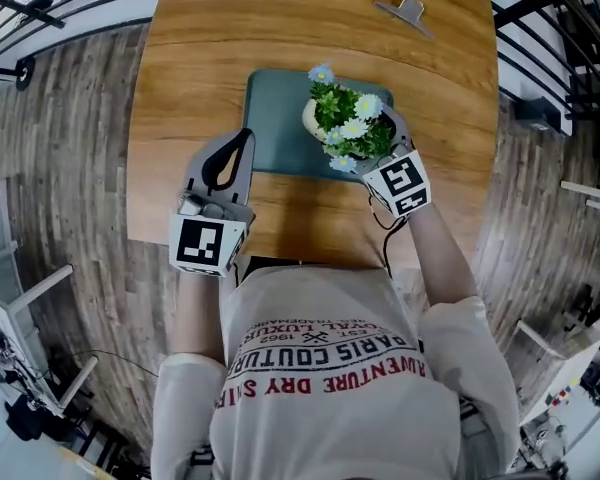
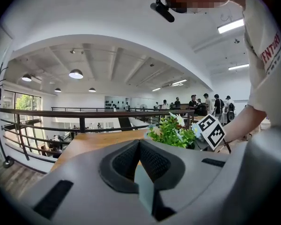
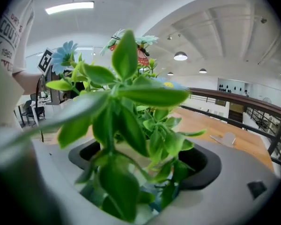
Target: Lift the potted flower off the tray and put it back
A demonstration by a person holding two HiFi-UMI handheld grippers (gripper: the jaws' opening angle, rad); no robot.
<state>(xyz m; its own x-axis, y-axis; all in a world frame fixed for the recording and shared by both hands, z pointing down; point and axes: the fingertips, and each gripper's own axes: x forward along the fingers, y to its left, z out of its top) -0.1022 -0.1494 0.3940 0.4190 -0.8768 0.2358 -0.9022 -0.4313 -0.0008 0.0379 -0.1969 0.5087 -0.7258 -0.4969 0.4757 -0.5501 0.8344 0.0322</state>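
Note:
The potted flower [image 1: 348, 126], green leaves with white and blue blooms in a cream pot [image 1: 309, 118], is over the right part of the teal tray [image 1: 275, 118] and leans toward me. My right gripper [image 1: 360, 134] is shut on the pot [image 3: 131, 153], which sits between the black pads [image 3: 203, 165] behind leaves. Whether the pot rests on the tray or hangs just above it, I cannot tell. My left gripper [image 1: 246, 134] is shut and empty at the tray's left front edge, jaw tips meeting [image 2: 139, 143]. The left gripper view shows the plant [image 2: 173, 132] to the right.
The tray lies mid-way on a wooden table [image 1: 200, 48]. A metal clip [image 1: 405, 13] lies near the far edge. Black railings [image 1: 40, 8] run along the table's far side over a wood-plank floor. My torso is at the near edge.

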